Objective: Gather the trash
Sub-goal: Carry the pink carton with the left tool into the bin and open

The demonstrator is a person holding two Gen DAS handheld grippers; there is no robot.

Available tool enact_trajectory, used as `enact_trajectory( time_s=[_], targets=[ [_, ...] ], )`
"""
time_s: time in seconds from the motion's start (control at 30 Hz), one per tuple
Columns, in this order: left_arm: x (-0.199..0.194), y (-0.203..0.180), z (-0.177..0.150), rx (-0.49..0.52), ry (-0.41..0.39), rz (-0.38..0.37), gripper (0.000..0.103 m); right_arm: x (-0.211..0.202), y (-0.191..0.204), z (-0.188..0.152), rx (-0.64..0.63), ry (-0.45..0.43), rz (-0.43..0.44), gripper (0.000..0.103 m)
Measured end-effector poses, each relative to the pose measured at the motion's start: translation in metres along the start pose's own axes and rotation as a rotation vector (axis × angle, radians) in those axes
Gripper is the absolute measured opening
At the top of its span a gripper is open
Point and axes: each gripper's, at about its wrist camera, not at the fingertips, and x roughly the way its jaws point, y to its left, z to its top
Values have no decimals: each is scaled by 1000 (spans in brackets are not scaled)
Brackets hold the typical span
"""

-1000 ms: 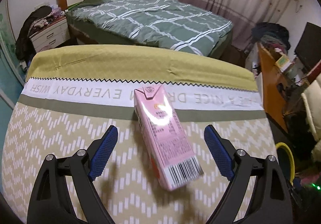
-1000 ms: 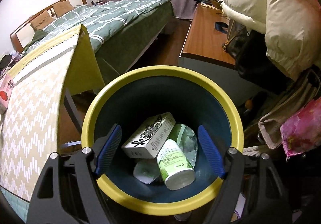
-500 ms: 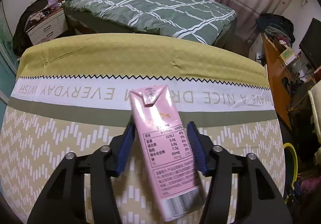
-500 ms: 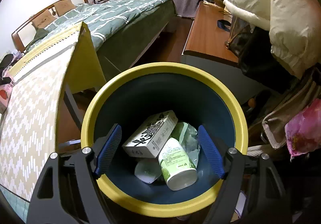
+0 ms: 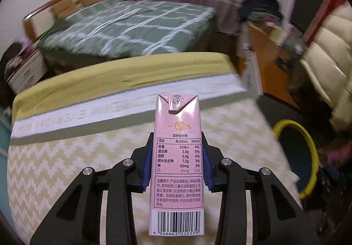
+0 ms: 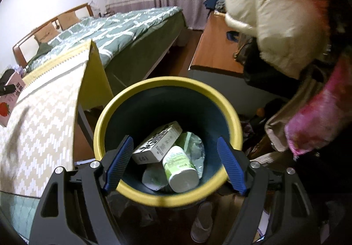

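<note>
Closure of the left gripper (image 5: 177,164) on the pink rectangular drink carton (image 5: 177,157) has just finished; carton now lifted above the chevron-patterned tablecloth (image 5: 66,157), left of the yellow-rimmed dark bin (image 6: 168,102); right gripper (image 6: 175,166) hovers above that bin, jaws apart, empty.

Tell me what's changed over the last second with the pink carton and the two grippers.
The left gripper has just been closing and is now clamped on the pink carton, which a second ago lay loose on the table between open jaws. The carton now looks raised off the cloth and squared up in the gripper's view. The right gripper stays open over the yellow-rimmed bin, whose contents look unchanged.
</note>
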Motion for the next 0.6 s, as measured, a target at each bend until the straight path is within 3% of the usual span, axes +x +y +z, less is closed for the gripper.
enact_trajectory(
  time_s=[0.3, 0.6],
  targets=[
    [-29, -138, -14, 211, -22, -211, 37, -46, -34, -21, 48, -61, -36, 76],
    [-6, -234, -23, 281, 15, -304, 37, -57, -63, -34, 88, -75, -44, 76]
  ],
)
